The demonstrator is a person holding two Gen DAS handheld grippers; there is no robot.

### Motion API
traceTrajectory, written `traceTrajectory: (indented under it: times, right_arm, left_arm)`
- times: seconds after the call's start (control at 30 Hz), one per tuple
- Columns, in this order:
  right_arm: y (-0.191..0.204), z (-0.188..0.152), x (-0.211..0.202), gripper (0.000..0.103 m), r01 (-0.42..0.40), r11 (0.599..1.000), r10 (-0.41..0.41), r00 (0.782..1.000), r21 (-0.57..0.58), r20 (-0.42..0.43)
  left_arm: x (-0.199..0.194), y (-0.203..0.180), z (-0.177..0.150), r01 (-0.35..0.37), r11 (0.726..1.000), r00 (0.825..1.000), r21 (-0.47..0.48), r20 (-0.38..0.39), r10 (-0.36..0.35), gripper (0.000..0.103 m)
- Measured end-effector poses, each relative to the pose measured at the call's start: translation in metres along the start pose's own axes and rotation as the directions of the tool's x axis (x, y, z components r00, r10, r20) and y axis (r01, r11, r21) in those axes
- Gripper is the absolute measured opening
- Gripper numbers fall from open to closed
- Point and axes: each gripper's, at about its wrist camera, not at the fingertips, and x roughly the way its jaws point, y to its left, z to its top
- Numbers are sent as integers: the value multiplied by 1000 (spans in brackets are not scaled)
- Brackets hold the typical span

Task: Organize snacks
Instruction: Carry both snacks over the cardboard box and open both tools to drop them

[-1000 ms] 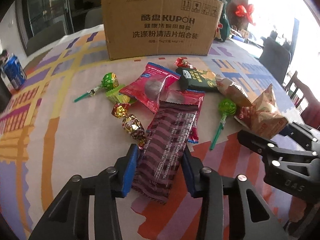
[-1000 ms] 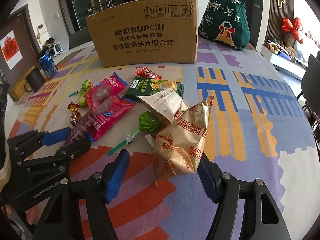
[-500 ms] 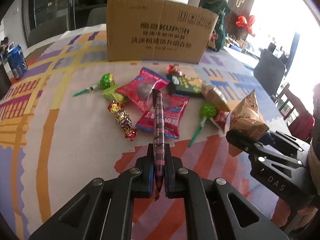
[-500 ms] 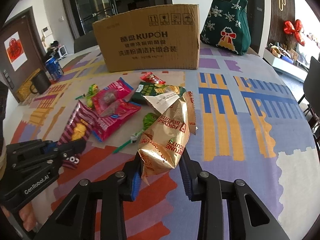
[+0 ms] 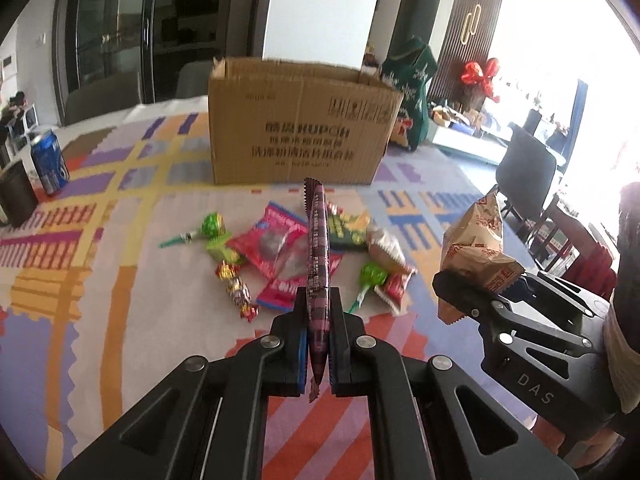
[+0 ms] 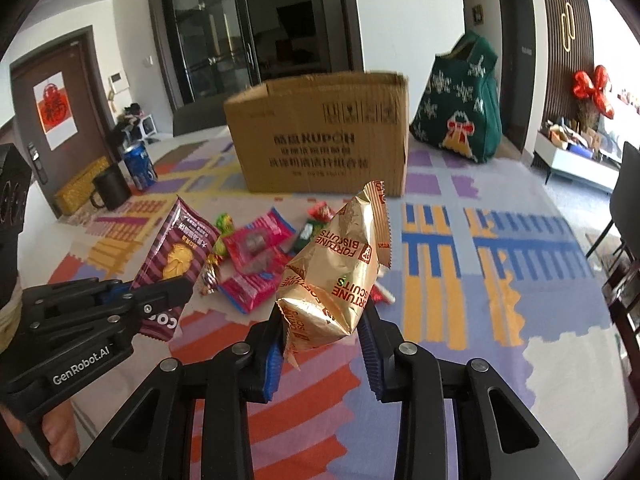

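My left gripper [image 5: 319, 344] is shut on a maroon striped cookie packet [image 5: 317, 264], held edge-on above the table; the packet also shows in the right wrist view [image 6: 174, 258]. My right gripper [image 6: 322, 354] is shut on a gold Fortune Biscuits bag [image 6: 340, 272], lifted off the table; the bag also shows in the left wrist view [image 5: 478, 246]. An open cardboard box [image 5: 300, 142] stands behind the pile of snacks: pink packets [image 5: 276, 246], green lollipops [image 5: 212, 226] and wrapped candies [image 5: 236, 286].
A blue can [image 5: 49, 162] and a black mug [image 5: 16, 198] stand at the far left. A green Christmas bag [image 6: 460, 108] stands right of the box. Dark chairs [image 5: 524, 170] stand beyond the table's right edge. The tablecloth [image 5: 80, 280] is colourfully patterned.
Both grippers closed on their snacks and lifted them off the table, the left with the maroon packet, the right with the gold bag. Both have risen further since half a second ago.
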Motion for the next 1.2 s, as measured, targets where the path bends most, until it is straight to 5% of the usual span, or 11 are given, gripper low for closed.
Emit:
traceTrajectory:
  times: [0.8,1.2]
  right_arm:
    - [1,110,6,35,-45,998,55,981,-54,184]
    - [-4,181,34,35,-37,996,54,974,-80,222]
  left_arm:
    - [-6,18,114,-69,996,974,48,218,57,9]
    - [28,38,185,-58,997,975,52,219,45,9]
